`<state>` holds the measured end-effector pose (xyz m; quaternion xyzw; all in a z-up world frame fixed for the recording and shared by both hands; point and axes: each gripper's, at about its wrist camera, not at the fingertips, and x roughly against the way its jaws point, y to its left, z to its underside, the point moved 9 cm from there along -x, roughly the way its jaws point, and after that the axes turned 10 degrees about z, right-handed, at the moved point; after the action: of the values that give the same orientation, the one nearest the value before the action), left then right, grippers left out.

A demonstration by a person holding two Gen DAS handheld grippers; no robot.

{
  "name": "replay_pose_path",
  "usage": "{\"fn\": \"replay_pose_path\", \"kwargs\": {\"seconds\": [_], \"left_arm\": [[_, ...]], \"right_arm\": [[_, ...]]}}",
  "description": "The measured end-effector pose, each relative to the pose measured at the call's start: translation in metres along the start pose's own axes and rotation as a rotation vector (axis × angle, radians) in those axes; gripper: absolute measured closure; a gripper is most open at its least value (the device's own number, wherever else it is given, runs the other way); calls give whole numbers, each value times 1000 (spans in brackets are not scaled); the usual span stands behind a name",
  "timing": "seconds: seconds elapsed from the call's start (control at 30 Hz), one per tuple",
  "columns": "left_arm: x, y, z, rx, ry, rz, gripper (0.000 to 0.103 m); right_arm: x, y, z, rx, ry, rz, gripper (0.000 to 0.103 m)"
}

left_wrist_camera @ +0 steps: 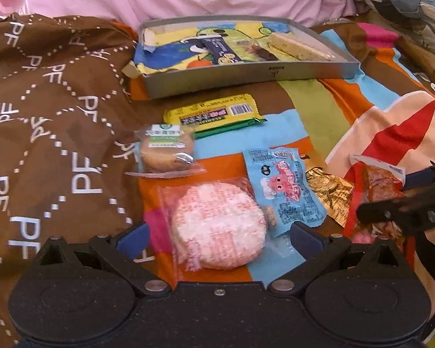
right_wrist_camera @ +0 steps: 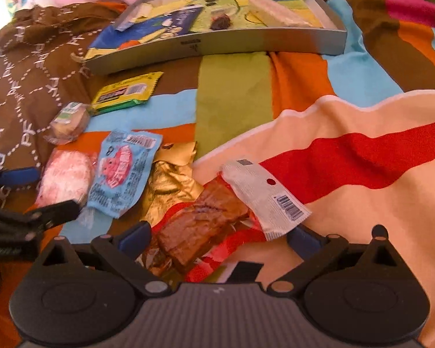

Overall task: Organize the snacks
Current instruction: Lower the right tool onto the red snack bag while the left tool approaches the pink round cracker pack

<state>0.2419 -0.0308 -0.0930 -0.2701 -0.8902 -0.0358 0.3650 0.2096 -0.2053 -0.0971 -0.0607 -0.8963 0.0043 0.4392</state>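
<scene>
Brown cloth with white dotted diamonds and "PF" letters (left_wrist_camera: 58, 110) on the left; striped bedspread in orange, sky blue, olive and brown (right_wrist_camera: 235, 101); grey shallow cardboard tray (left_wrist_camera: 246, 79) lined with yellow-blue cartoon print; round pink-and-white checked snack pack (left_wrist_camera: 217, 226); light-blue sachet with a pink cartoon (left_wrist_camera: 287, 191); yellow-green wrapper (left_wrist_camera: 214, 113); crumpled gold foil (right_wrist_camera: 174, 179).

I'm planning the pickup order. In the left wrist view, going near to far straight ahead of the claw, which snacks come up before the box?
Pink round cake pack → small round cookie pack → yellow-green bar pack → grey box.
</scene>
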Motion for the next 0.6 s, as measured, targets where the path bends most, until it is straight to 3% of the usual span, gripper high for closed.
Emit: {"fn": "replay_pose_path", "kwargs": {"seconds": [0.13, 0.3, 0.47, 0.6], "left_arm": [[-11, -4, 1, -36, 33, -42, 1], [-16, -5, -1, -37, 42, -39, 2], [-14, 4, 1, -10, 39, -54, 21], [-17, 5, 2, -19, 46, -55, 21]], "right_arm": [[8, 0, 3, -12, -7, -29, 1], [11, 5, 7, 2, -9, -46, 1], [12, 8, 9, -6, -2, -48, 1], [16, 11, 14, -51, 1, -42, 1]]}}
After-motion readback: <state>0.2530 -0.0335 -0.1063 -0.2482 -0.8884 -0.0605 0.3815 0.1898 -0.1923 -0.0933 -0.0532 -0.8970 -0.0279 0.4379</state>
